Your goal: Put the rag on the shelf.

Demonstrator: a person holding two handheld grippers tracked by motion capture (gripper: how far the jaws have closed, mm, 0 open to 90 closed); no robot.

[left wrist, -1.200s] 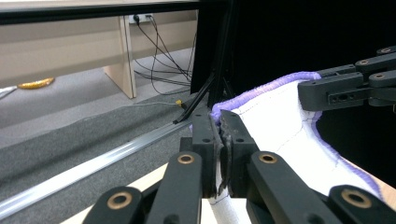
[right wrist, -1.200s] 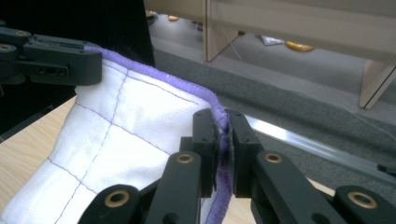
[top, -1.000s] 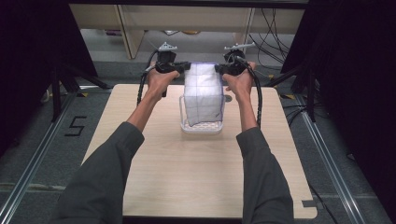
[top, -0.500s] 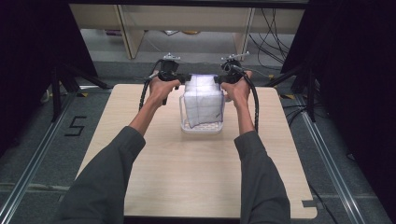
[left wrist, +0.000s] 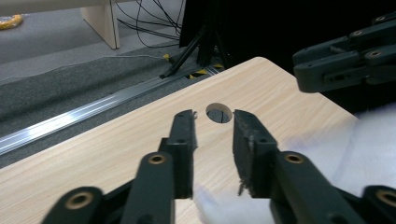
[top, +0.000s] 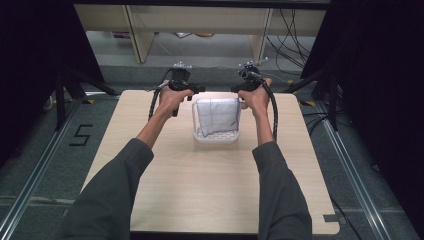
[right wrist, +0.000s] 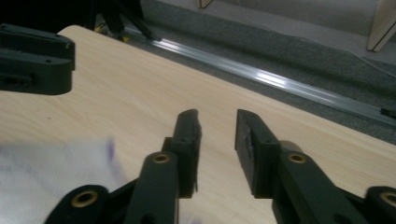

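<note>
On the pale wooden tabletop (top: pixel 210 190), toward its far middle, stands a clear plastic bin (top: pixel 216 136), and a white cloth with a faint blue grid (top: pixel 216 116) stands folded inside it, its top edge rising above the rim. The left tool (top: pixel 196 90) hangs just off the cloth's upper left corner and the right tool (top: pixel 236 90) just off the upper right; both have just been opening, and each gripper view shows its jaws apart with bare wood between them, so the cloth is let go on both sides. In the left gripper view, white fabric (left wrist: pixel 373 140) lies close beside the left tool (left wrist: pixel 212 126), low and to one side. The step in hand looks like releasing the cloth into the bin. To do it well, the jaws should probably spread a little wider before either hand leaves, then draw straight outward and up together, so no pad snags a corner and drags the cloth back over the rim or tips the light bin.
</note>
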